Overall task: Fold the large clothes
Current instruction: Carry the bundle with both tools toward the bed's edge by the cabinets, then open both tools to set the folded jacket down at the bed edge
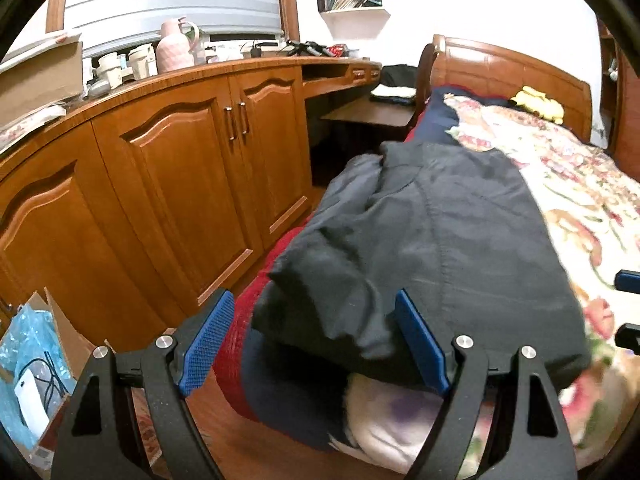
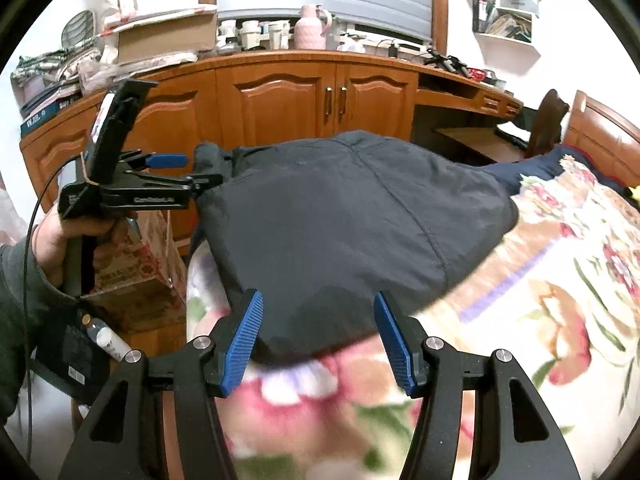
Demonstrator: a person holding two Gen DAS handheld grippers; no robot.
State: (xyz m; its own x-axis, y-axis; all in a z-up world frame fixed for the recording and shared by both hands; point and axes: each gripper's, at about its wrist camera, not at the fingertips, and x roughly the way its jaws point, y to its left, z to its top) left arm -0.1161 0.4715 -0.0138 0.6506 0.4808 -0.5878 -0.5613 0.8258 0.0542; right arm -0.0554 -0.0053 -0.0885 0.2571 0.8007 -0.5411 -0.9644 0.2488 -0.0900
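A dark grey garment (image 1: 440,232) lies spread flat along the left side of a bed covered by a floral blanket (image 1: 580,184). My left gripper (image 1: 314,296) is open at the garment's near left corner, which hangs over the bed's edge between the fingers; neither pad presses on the cloth. In the right wrist view a hand holds the left gripper (image 2: 192,168) at the garment's (image 2: 340,220) left corner. My right gripper (image 2: 318,296) is open over the garment's near hem, pads apart and not pinching it. Its fingertips (image 1: 628,280) show at the right edge of the left wrist view.
A long wooden cabinet (image 2: 280,100) runs beside the bed, its top crowded with a pink jug (image 2: 312,28) and boxes. A cardboard box (image 2: 136,280) and bags stand on the floor at the bed's corner. The wooden headboard (image 1: 508,76) and a desk (image 1: 368,112) lie beyond.
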